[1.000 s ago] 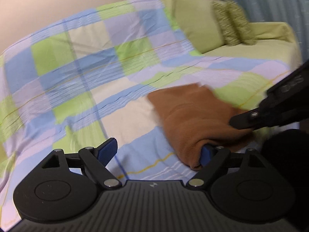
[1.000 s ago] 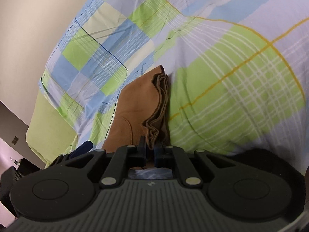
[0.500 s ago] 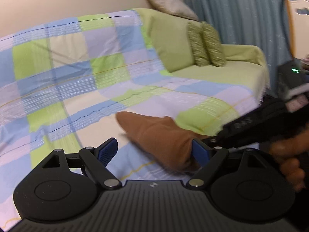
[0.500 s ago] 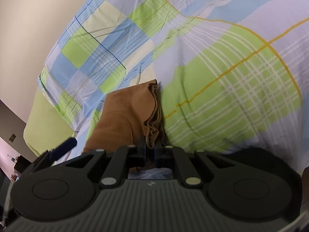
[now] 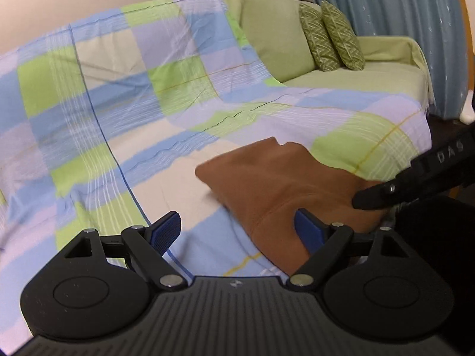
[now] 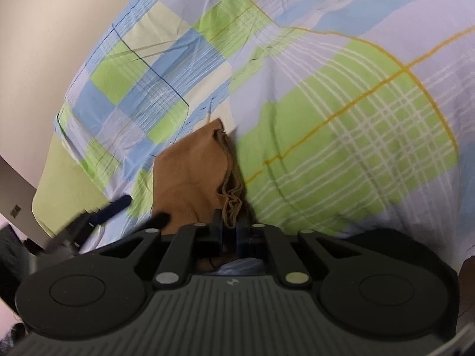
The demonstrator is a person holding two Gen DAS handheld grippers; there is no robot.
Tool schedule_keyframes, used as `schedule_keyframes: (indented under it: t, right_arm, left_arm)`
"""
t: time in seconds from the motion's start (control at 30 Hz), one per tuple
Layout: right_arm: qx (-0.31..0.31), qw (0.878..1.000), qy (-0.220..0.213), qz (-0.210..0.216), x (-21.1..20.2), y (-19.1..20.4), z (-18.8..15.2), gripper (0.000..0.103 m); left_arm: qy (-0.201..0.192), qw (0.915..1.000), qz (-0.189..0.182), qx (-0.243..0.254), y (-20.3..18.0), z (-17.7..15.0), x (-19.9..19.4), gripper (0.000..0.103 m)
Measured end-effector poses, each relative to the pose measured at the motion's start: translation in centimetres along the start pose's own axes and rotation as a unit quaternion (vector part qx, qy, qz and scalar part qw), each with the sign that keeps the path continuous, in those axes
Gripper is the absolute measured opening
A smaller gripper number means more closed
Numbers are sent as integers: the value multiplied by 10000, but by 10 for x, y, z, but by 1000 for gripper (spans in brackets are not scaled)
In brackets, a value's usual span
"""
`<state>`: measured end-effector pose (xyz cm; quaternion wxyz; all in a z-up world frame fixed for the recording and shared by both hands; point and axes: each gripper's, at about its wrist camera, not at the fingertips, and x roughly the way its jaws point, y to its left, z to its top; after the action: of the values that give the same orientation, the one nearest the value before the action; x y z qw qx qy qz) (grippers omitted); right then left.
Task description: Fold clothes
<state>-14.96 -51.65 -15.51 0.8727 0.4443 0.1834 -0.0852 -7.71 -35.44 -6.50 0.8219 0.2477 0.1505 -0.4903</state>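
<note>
- A folded brown cloth garment (image 5: 285, 184) lies on a checked blue, green and lilac bedspread (image 5: 124, 95) draped over a green sofa (image 5: 371, 80), close to the seat's front edge.
- The right tool (image 6: 229, 231) has its jaws closed tight on the garment's near end, where a stack of wavy, layered edges bunches up between the dark pads; from there the cloth runs away from the camera to a pointed far corner.
- The left tool (image 5: 237, 231) hovers with its jaws spread wide and nothing clamped: one blue ribbed pad (image 5: 166, 230) stands over bare bedspread, the other over the near part of the brown cloth, and whether it touches the fabric cannot be told.
- From the left wrist view, the right tool's black arm reaches in from the right-hand side onto the garment's near right part.
- In the right wrist view, the left tool shows as a blurred dark shape with a blue tip at the garment's left side.
- Two green patterned cushions (image 5: 329, 35) lean upright against the sofa's backrest, well apart from the garment, with a pleated blue-grey curtain (image 5: 394, 9) behind that end of the sofa.
</note>
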Motion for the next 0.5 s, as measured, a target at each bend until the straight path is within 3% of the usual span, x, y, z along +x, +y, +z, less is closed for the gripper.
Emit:
schedule_keyframes:
  t: [0.1,0.13,0.3,0.37,0.5]
  right_arm:
    - [-160,9999,13,-47,-6,6,4,5]
    - [-303,9995,-47,-116,-11,12,7,10]
    - [-1536,9863,-530,-280,-34,50,29,13]
    - [-2117,9761,-489,-91,-29,66,41,13]
    - [-3388,9396,277,398,23,97,60,13]
  left_arm:
    - [11,10000,10,-40,2,1,0,86]
    - [12,10000,12,-50,3,1,-1,86]
    - [-9,10000,65,40,1,6,-4,86]
    - [-17,9999,95,99,-1,7,-4,85]
    - [-13,9999,96,-43,2,4,-3,85]
